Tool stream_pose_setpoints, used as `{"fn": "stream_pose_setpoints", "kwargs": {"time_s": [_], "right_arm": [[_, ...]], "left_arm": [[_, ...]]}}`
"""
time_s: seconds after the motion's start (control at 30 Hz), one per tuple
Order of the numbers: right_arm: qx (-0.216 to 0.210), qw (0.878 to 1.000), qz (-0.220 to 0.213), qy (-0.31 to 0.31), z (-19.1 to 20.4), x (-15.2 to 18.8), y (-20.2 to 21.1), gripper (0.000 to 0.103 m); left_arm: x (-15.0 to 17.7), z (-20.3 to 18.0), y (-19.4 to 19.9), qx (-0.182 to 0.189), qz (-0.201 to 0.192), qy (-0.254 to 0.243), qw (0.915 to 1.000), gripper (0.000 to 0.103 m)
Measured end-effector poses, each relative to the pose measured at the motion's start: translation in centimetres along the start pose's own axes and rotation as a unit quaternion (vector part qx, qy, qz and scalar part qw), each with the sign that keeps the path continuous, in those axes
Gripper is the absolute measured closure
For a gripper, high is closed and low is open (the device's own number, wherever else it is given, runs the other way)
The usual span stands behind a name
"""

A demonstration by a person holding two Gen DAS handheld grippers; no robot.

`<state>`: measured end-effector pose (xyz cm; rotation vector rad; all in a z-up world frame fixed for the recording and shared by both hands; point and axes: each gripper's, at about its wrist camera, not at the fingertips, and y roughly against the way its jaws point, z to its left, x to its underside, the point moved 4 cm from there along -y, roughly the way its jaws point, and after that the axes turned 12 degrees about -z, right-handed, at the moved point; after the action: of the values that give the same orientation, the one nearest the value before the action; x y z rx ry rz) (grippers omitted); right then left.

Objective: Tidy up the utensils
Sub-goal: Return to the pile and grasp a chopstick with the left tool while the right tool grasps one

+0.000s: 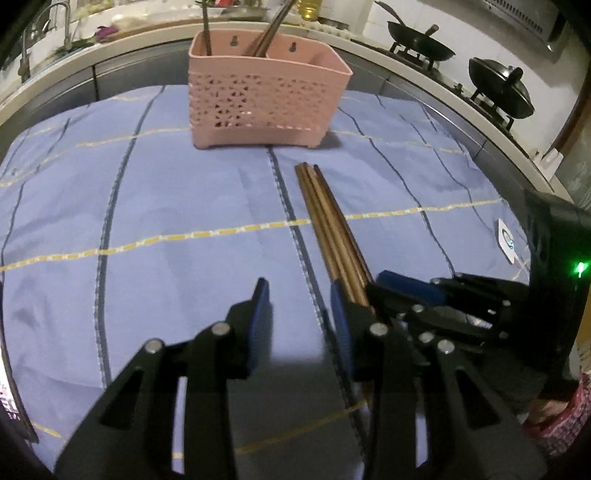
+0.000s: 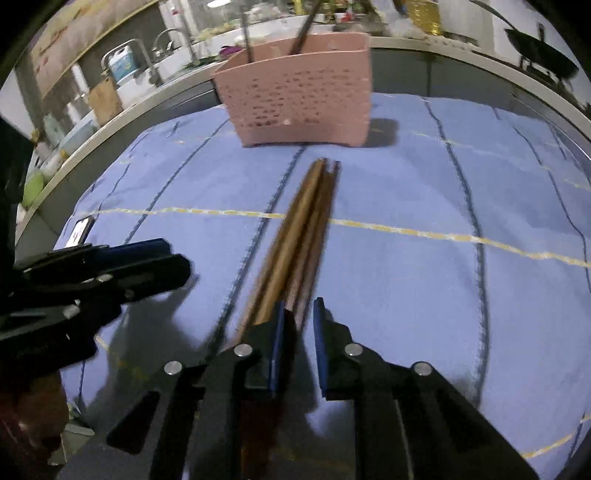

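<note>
A bundle of brown wooden chopsticks [image 1: 330, 221] lies on the blue checked cloth, pointing toward a pink perforated utensil holder [image 1: 267, 99] at the back. The holder [image 2: 303, 98] has a few utensils standing in it. My left gripper [image 1: 299, 295] is open and empty, just left of the chopsticks' near ends. My right gripper [image 2: 299, 314] is open around the near ends of the chopsticks [image 2: 299, 236], which pass by its left finger; it also shows at the right in the left wrist view [image 1: 410, 288]. The left gripper shows at the left in the right wrist view [image 2: 147, 258].
The blue cloth [image 1: 147, 221] covers the table. Behind runs a kitchen counter with a sink faucet [image 1: 62, 22] at the left and two black woks [image 1: 421, 40] on a stove at the right. A small white tag [image 1: 506, 240] lies at the cloth's right edge.
</note>
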<state>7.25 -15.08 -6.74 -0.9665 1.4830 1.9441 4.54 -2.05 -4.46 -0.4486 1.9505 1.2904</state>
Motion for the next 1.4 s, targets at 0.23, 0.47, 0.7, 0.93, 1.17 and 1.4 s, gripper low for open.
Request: {"fn": "stream_pose_setpoints", "kwargs": {"time_s": [0.23, 0.47, 0.7, 0.93, 1.17, 1.4], "right_arm": [[0.011, 1.000, -0.008, -0.019, -2.3, 0.2, 0.2, 0.087], [0.008, 0.999, -0.011, -0.038, -4.0, 0.6, 0.8, 0.087], [-0.019, 0.995, -0.026, -0.095, -5.6, 0.3, 1.5, 0.086], [-0.004, 0.997, -0.025, -0.079, -5.8, 0.4, 1.1, 0.086], [0.003, 0.998, -0.025, -0.054, -5.0, 0.2, 0.5, 0.086], [0.020, 0.999, -0.025, -0.024, -4.7, -0.5, -0.4, 0.086]], "left_arm": [[0.6, -1.4, -1.1, -0.016, 0.008, -0.039, 0.9991, 0.071], [1.1, -2.3, -3.5, -0.045, 0.031, -0.064, 0.9964, 0.071], [0.5, -2.5, -4.4, -0.055, 0.021, -0.071, 0.9957, 0.071], [0.2, -3.0, -5.1, -0.076, 0.016, -0.096, 0.9923, 0.079], [0.3, -1.6, -4.5, -0.072, 0.014, -0.091, 0.9932, 0.095], [1.1, 0.7, -2.9, -0.099, 0.018, -0.090, 0.9908, 0.096]]}}
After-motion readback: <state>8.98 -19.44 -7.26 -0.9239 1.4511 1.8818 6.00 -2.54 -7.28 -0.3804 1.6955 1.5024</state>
